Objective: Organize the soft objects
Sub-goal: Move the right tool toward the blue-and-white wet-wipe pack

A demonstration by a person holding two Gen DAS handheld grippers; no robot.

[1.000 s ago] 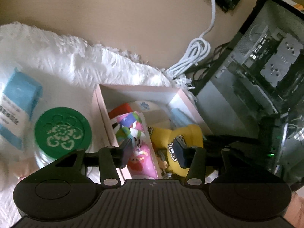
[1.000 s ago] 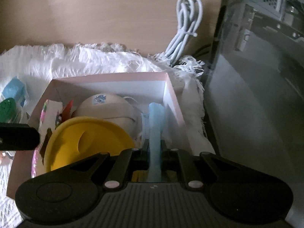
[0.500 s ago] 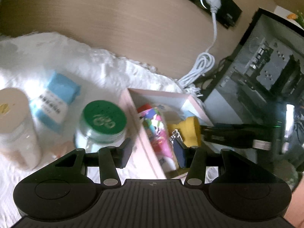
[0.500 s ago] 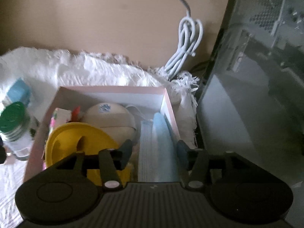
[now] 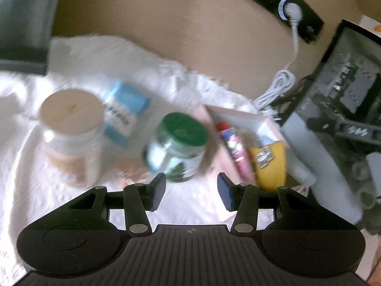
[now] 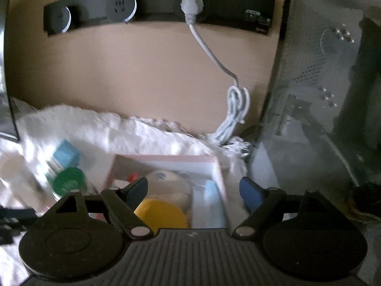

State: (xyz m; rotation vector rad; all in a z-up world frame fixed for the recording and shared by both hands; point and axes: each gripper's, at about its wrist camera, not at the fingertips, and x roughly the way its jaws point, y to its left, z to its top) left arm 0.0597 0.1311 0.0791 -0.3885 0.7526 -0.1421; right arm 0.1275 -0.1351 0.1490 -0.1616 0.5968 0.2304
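A pink box on a white fluffy cloth holds a yellow soft item, a beige round item, a light blue folded piece and a colourful packet. The box also shows in the left wrist view, with the yellow item inside. My right gripper is open and empty, raised above the box's near side. My left gripper is open and empty, above the cloth left of the box.
A green-lidded glass jar, a beige-lidded jar and a blue-and-white packet stand on the white cloth. A glass-sided computer case stands on the right. A white cable hangs from a wall socket strip.
My right gripper let go of the light blue piece in the box, opened wide and pulled up and back. My left gripper pulled back and left from the box.
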